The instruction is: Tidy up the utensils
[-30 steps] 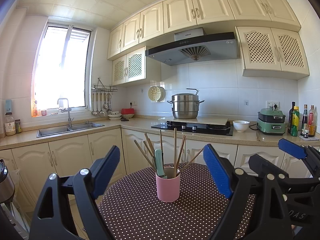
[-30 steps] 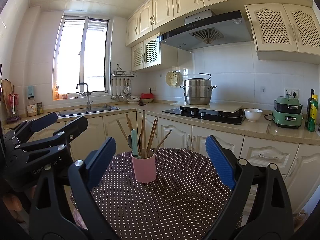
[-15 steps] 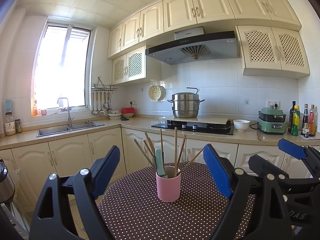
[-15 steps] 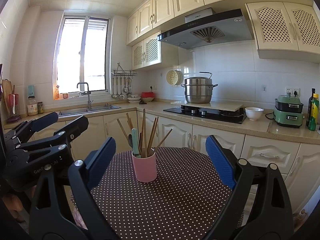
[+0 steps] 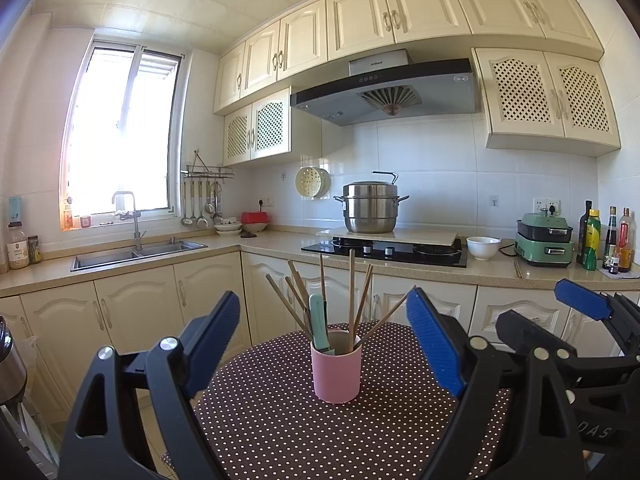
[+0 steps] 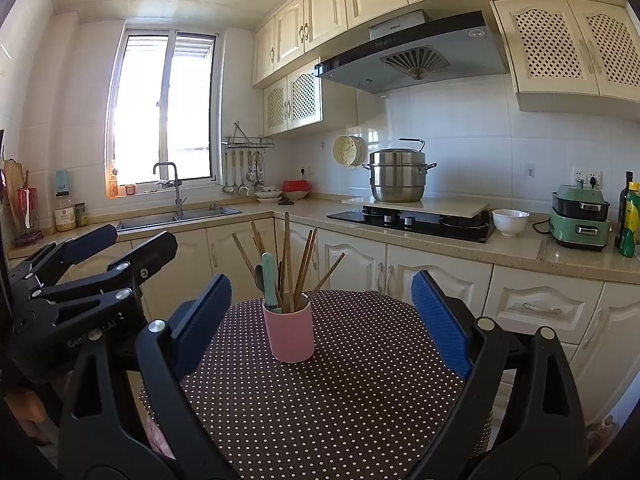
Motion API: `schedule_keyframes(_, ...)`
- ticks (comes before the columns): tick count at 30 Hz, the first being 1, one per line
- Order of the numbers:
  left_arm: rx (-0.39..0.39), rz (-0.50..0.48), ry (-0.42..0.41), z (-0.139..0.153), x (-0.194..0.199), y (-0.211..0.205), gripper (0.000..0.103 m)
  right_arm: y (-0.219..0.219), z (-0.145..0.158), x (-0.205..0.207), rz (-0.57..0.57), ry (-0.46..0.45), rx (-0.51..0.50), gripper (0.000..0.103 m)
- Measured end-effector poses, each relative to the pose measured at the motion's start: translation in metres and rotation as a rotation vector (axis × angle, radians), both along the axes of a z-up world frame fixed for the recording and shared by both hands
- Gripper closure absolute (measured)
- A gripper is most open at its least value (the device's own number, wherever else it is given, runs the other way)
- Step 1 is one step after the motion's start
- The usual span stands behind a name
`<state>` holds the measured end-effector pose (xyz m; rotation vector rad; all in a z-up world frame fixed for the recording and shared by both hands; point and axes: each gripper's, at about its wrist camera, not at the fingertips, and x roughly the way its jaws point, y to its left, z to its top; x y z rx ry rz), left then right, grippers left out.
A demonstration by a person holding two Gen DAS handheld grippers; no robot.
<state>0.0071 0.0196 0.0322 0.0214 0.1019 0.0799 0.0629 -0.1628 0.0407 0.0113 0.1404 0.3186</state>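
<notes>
Home kitchen, sink [image 5: 136, 254], stove [image 5: 386, 249], cabinets [image 5: 356, 20]

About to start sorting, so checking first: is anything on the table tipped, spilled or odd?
Nothing stands out. The pink cup stands upright on the dotted tablecloth, chopsticks and a teal-handled utensil fanned inside. Both grippers are open and empty.

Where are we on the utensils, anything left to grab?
Done: chopsticks and a green-handled utensil stand in the pink cup on the dotted table. In hand: nothing; left gripper and right gripper are open. No loose utensils show.
</notes>
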Motion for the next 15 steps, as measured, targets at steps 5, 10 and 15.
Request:
schedule_keyframes(5, 0.000, 0.000, 0.006, -0.002, 0.006, 0.002, 0.019, 0.000, -0.001, 0.006, 0.002, 0.011, 0.003, 0.013)
schedule_keyframes(10, 0.003, -0.001, 0.011, -0.002, 0.014, 0.004, 0.019, 0.001, -0.001, 0.012, 0.004, 0.020, 0.003, 0.013)
schedule_keyframes(15, 0.004, -0.002, 0.015, -0.002, 0.021, 0.005, 0.019, 0.002, -0.001, 0.016, 0.003, 0.024, 0.005, 0.013)
